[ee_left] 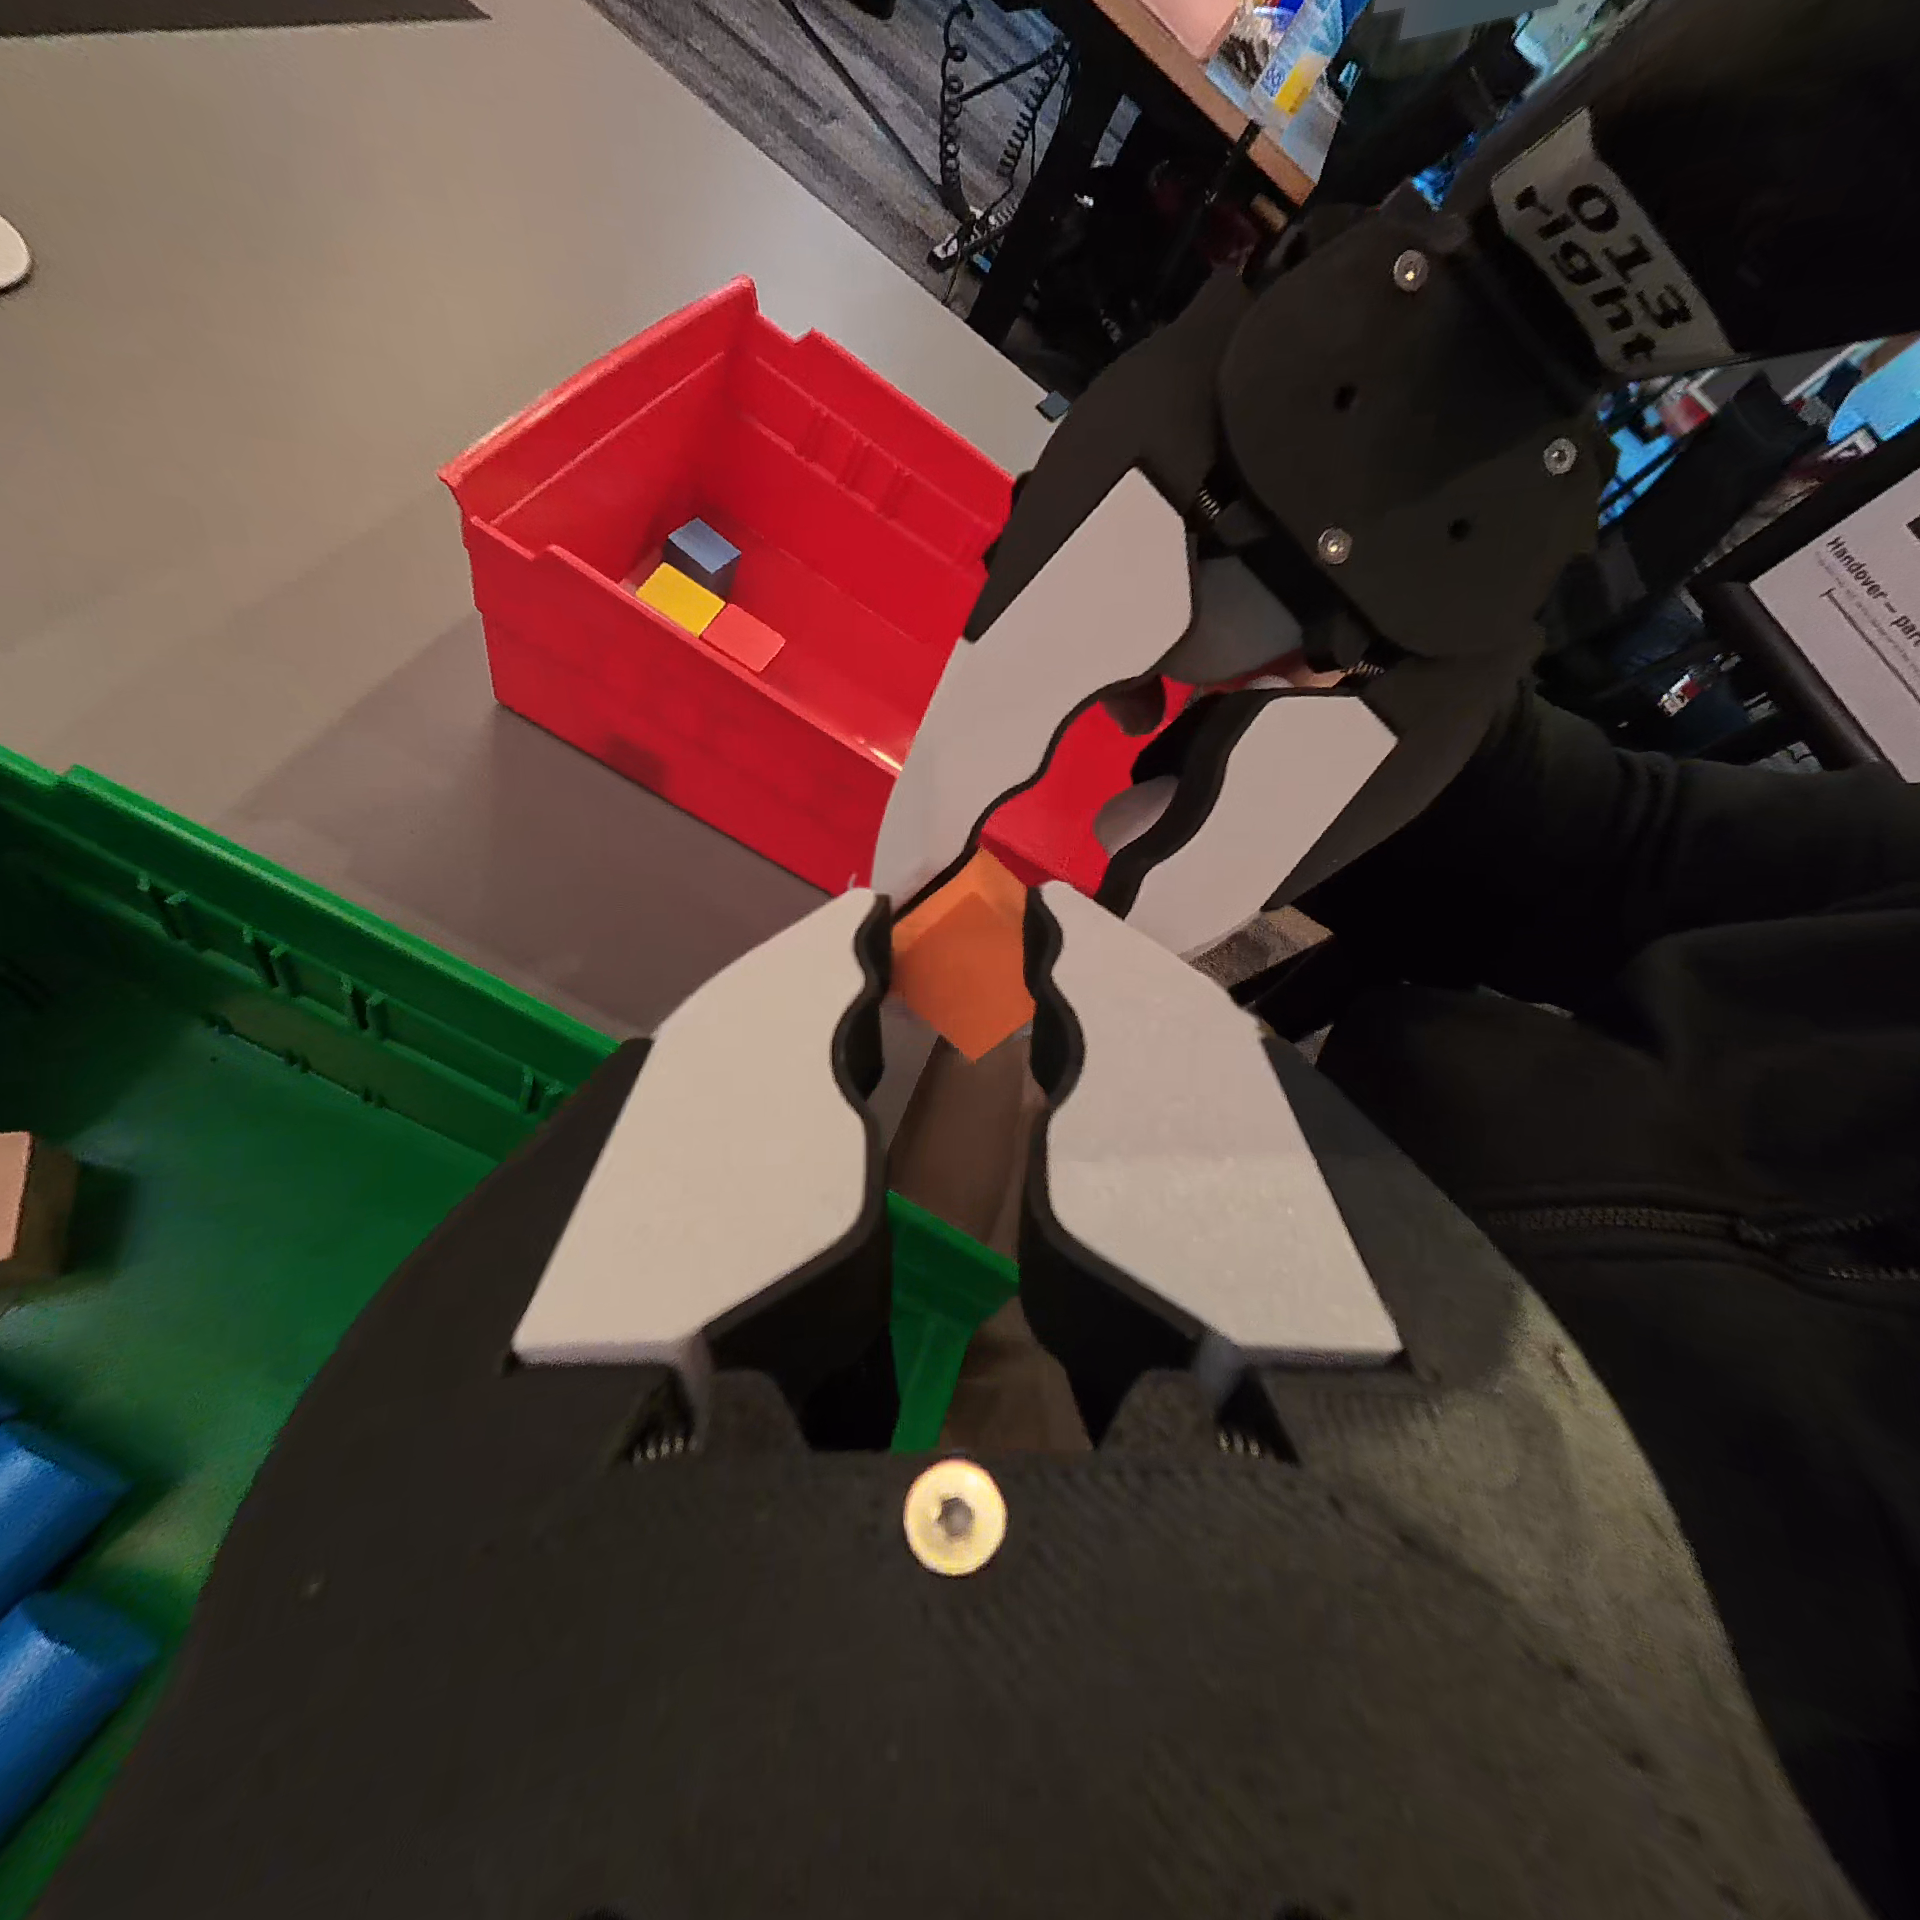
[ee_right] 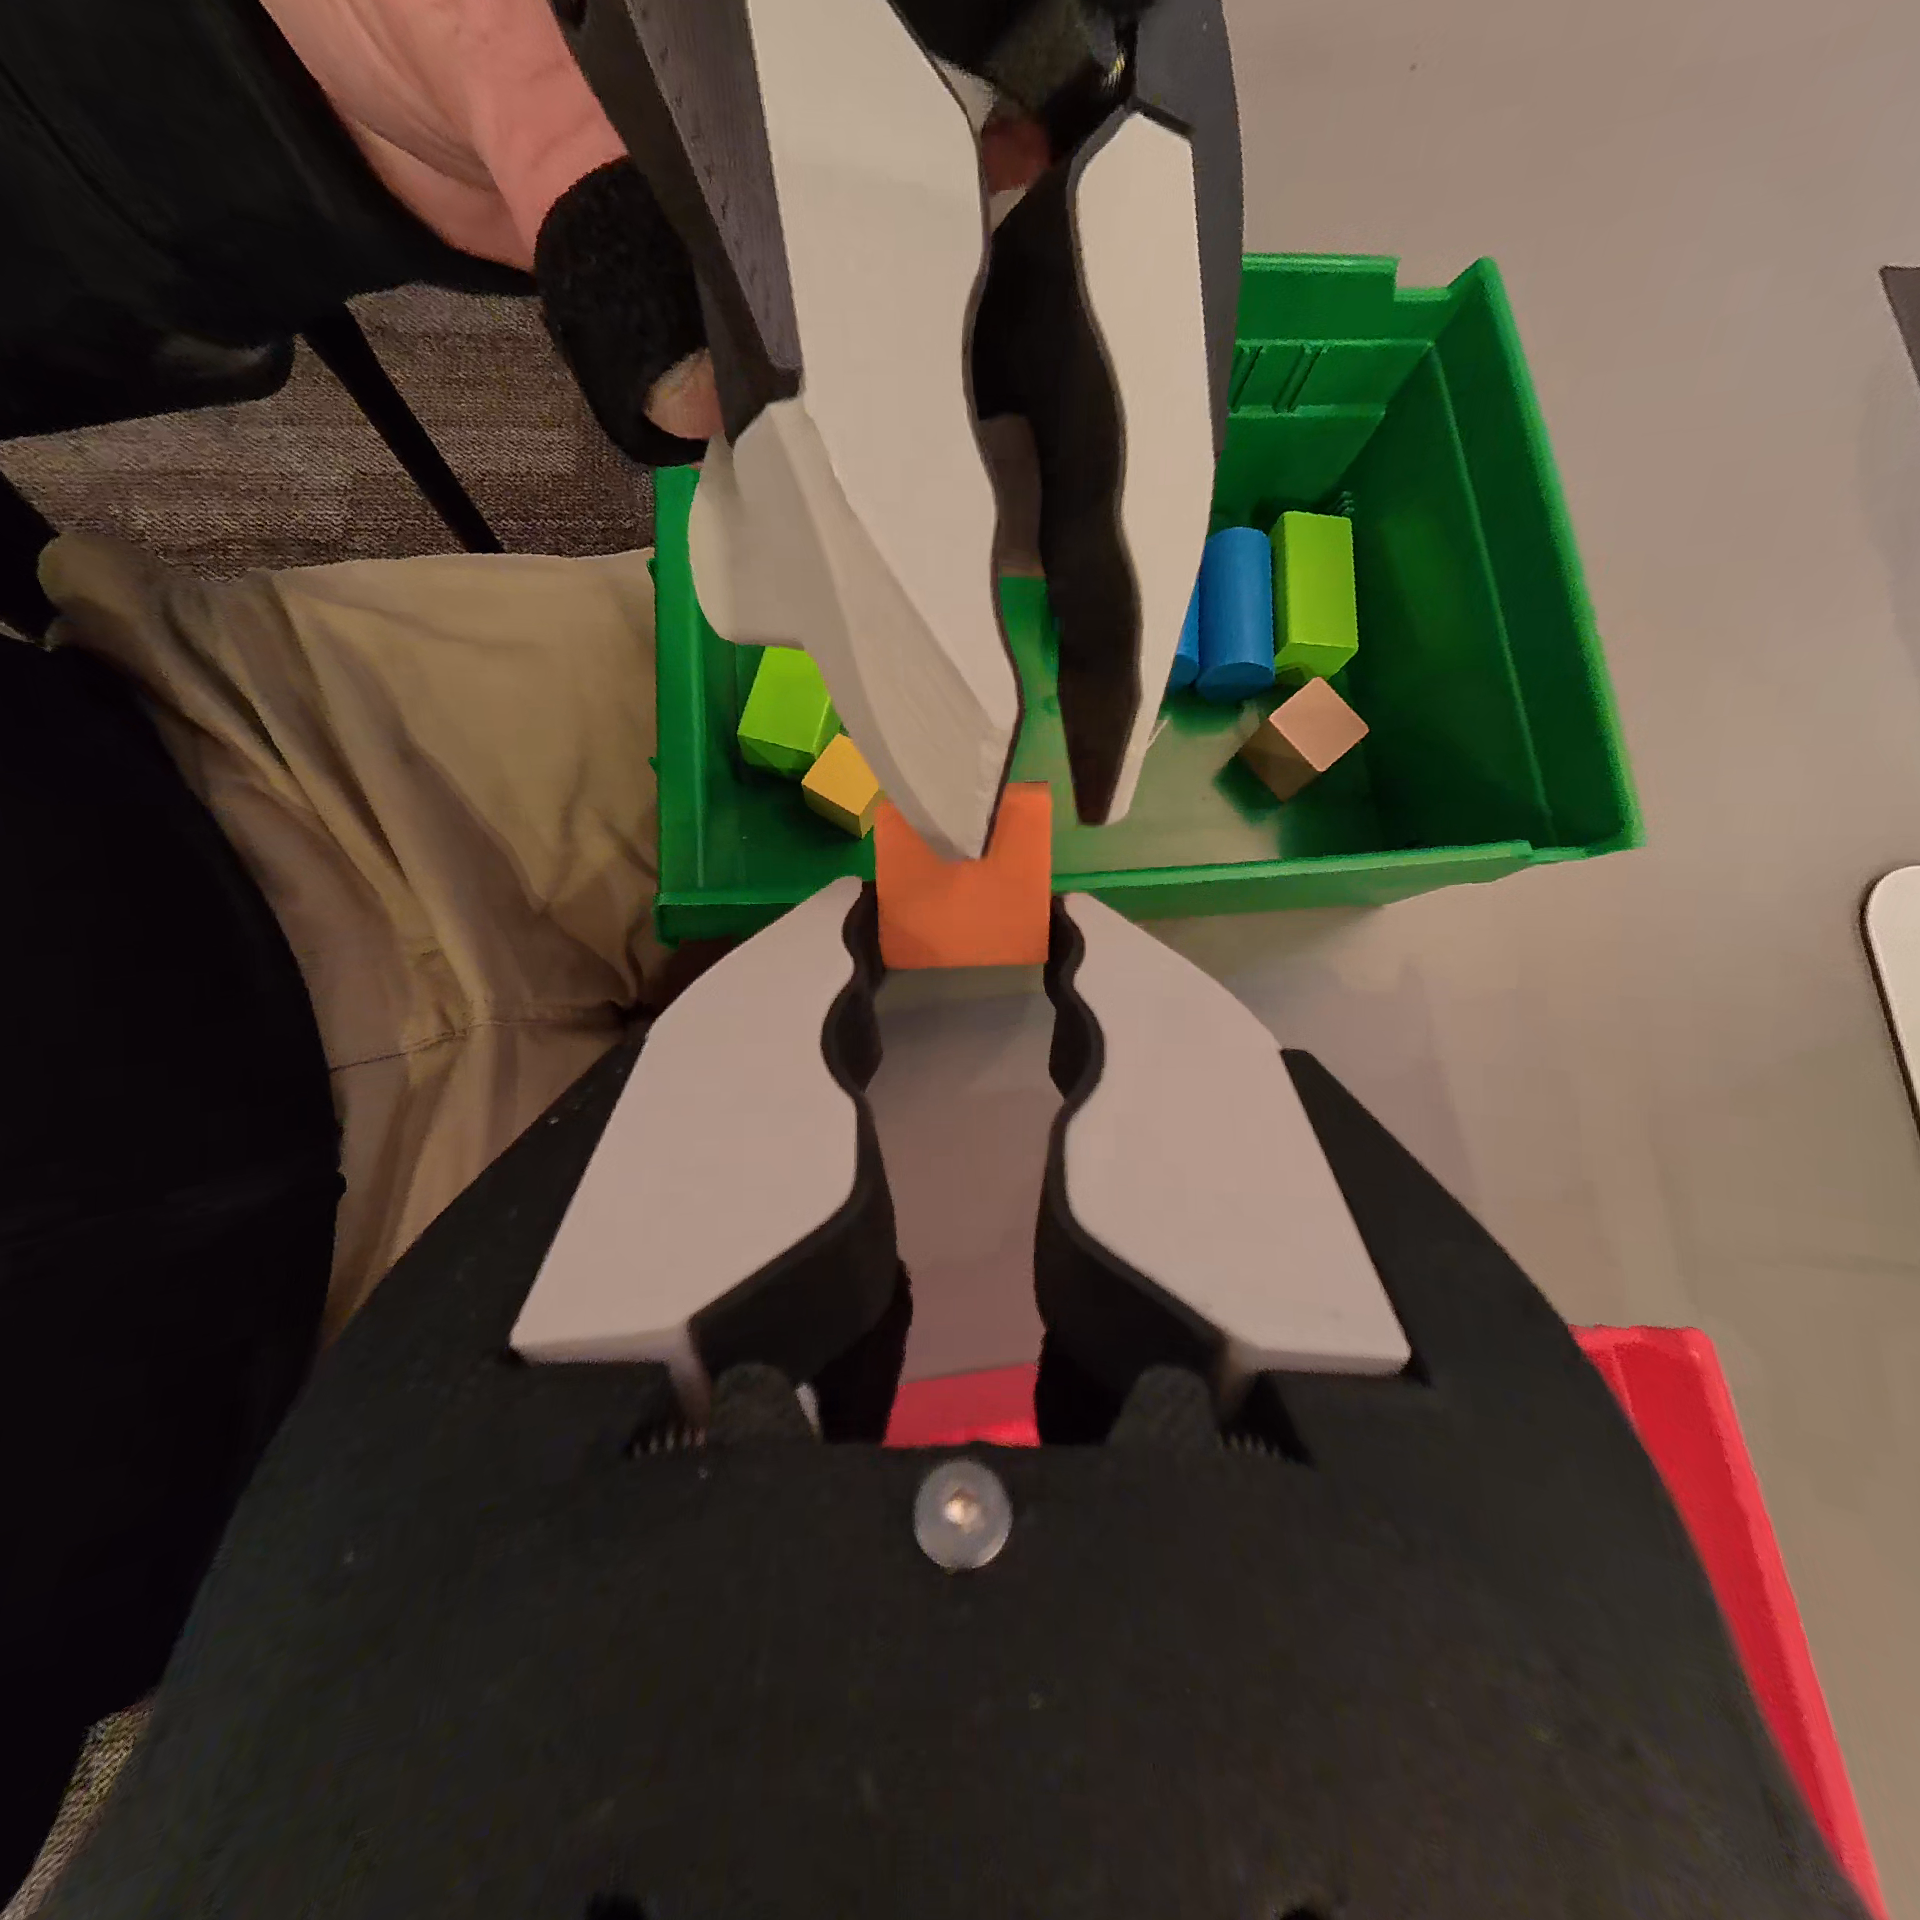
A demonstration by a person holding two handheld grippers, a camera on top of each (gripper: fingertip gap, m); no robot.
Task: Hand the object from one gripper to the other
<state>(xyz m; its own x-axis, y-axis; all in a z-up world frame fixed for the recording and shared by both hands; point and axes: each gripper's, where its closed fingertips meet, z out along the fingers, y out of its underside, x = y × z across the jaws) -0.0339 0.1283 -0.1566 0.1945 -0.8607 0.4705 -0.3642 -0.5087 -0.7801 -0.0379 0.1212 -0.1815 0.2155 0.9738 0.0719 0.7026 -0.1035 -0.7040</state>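
An orange cube (ee_left: 961,977) is held in the air between both grippers, above the gap between the two bins. In the left wrist view my left gripper (ee_left: 961,914) has both fingertips pressed on the cube's sides. My right gripper (ee_left: 1018,883) comes in from the upper right, with its fingers on either side of the same cube. In the right wrist view my right gripper (ee_right: 961,909) clamps the cube (ee_right: 961,914) at its tips. The left gripper (ee_right: 1039,826) reaches down from above onto the cube's top.
A red bin (ee_left: 665,717) on the grey table holds a dark blue, a yellow and a red cube. A green bin (ee_right: 1507,623) holds blue cylinders, green blocks, a yellow block and a tan block. A person's gloved hand (ee_right: 613,312) and beige trousers (ee_right: 468,779) are at the left. Only a small space, under 4 cm, lies between the two pairs of fingers.
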